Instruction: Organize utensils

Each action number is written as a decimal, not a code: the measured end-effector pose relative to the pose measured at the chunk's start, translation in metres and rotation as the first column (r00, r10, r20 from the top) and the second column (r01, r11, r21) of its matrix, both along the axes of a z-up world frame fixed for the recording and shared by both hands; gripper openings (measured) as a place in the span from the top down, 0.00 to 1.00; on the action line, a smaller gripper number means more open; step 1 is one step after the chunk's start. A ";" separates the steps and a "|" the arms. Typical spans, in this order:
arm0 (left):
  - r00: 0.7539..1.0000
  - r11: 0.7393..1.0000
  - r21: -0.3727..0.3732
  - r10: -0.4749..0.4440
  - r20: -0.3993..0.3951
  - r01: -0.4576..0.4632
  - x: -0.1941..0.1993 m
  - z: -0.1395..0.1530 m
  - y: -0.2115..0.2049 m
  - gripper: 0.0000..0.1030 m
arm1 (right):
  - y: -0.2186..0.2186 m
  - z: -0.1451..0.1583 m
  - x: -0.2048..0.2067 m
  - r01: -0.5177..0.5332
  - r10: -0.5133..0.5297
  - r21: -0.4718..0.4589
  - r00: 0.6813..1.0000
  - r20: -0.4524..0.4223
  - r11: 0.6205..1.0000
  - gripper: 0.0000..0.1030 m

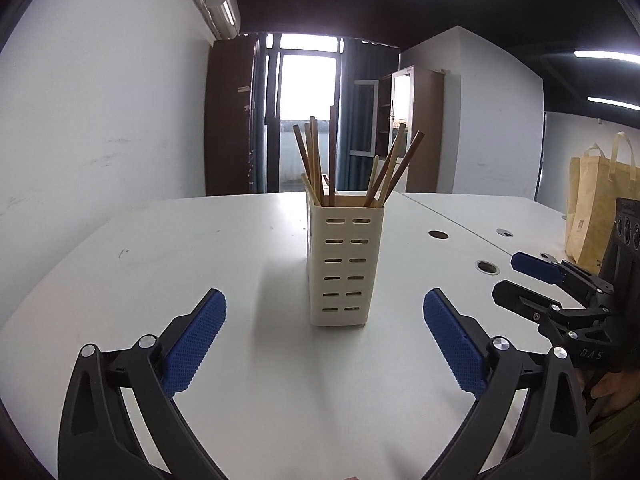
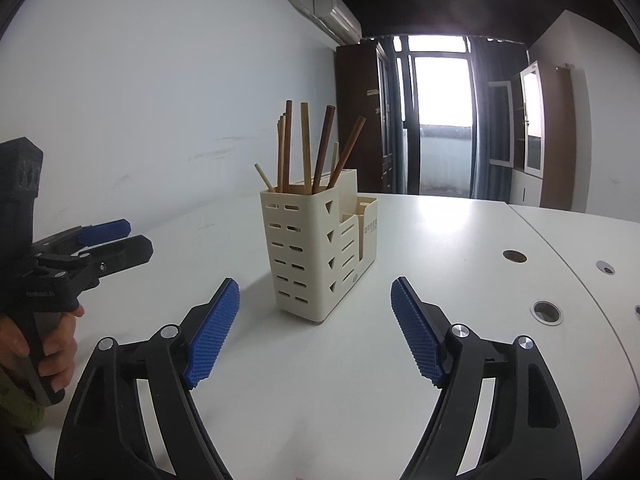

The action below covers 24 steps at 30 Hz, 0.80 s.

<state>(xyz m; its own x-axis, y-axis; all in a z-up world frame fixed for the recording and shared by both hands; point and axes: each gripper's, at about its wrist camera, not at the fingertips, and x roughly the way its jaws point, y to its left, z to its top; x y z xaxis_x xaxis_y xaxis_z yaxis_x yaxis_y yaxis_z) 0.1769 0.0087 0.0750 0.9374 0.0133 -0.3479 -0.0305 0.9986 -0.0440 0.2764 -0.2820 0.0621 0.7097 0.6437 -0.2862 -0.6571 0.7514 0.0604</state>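
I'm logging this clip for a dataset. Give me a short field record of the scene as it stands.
surface: white table
holder: cream slotted utensil holder, upright, several compartments
contents: wooden chopsticks standing in the tallest compartment
left claw: open, empty, facing the holder
right claw: open, empty, facing the holder
background: yellow tote bag at table edge

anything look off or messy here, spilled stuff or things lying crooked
Nothing stands out. The cream utensil holder stands upright on the white table, and the chopsticks all sit in its tall compartment, leaning at loose angles. No spill shows. The left hand-held gripper and right hand-held gripper are both open and empty.
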 end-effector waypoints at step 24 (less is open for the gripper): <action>0.999 0.998 0.057 0.022 -0.044 -0.020 0.002 -0.005 -0.007 0.06 | 0.001 -0.007 0.003 -0.037 0.037 -0.001 0.998 -0.046 0.999 0.06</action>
<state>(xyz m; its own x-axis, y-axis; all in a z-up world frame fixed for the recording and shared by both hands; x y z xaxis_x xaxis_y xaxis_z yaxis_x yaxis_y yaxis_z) 0.1787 0.0018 0.0702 0.9203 0.0537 -0.3875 -0.0523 0.9985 0.0143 0.2795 -0.2810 0.0556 0.6716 0.6685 -0.3196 -0.6809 0.7269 0.0897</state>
